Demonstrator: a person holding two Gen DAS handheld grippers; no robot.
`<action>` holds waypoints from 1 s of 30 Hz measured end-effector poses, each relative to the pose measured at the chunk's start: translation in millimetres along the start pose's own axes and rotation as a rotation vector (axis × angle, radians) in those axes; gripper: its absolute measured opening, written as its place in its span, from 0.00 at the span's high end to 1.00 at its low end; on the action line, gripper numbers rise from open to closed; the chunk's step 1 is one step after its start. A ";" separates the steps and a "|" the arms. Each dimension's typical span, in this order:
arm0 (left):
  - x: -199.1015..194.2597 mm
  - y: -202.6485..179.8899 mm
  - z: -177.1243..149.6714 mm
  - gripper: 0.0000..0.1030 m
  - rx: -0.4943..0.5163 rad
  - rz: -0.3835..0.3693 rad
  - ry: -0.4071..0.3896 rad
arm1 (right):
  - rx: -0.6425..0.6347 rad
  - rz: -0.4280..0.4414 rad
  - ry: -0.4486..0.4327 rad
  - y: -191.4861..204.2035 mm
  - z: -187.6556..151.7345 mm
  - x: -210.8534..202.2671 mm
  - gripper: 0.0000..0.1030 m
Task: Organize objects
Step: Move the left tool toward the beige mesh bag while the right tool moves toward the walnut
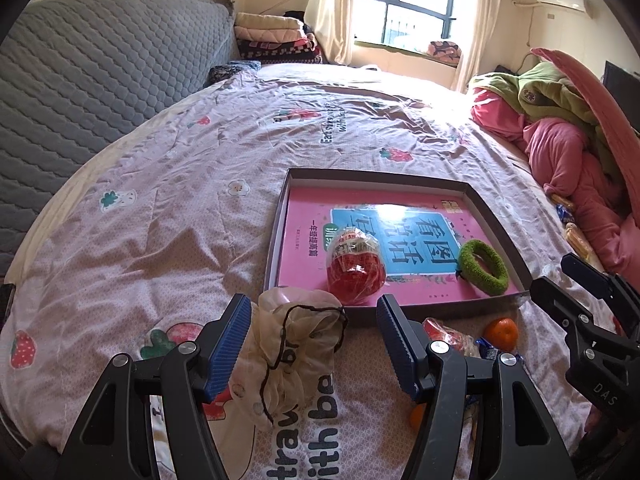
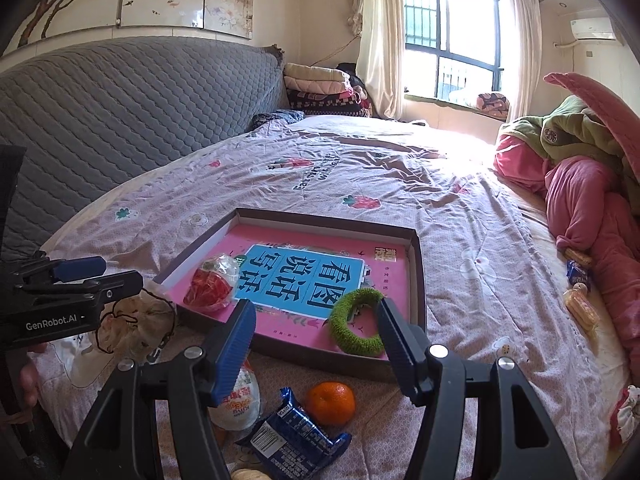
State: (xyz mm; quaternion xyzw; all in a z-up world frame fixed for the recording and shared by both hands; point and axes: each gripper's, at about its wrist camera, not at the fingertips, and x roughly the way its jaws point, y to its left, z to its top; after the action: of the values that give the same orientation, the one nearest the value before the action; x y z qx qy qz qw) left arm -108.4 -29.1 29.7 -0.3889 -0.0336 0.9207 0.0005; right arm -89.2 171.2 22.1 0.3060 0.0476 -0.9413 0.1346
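A shallow brown box lies on the bed with a pink and blue book inside. On the book sit a red wrapped snack and a green scrunchie. My left gripper stands open over a beige mesh pouch that rests by its left pad, clear of the right pad. My right gripper is open with nothing in it, above an orange, a blue packet and a white packet.
A heap of pink and green clothes fills the bed's right side, with small snack packets beside it. A grey quilted headboard runs along the left. Folded blankets sit at the far end by the window.
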 end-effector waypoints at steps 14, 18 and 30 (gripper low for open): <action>-2.2 12.8 -37.6 0.35 0.013 0.010 0.039 | -0.030 0.002 0.032 18.0 -30.6 -19.0 0.40; -5.0 15.4 -43.5 0.35 0.023 0.024 0.039 | -0.031 0.002 0.037 20.9 -35.3 -22.1 0.40; 6.5 34.0 -50.0 0.35 -0.002 0.044 0.057 | -0.035 0.006 0.065 29.1 -52.7 -29.6 0.39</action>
State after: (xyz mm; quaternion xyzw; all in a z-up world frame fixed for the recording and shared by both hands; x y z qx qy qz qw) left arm -76.3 -59.8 -11.8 -0.4158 -0.0258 0.9089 -0.0192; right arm -28.4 159.0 -3.3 0.3342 0.0677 -0.9294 0.1411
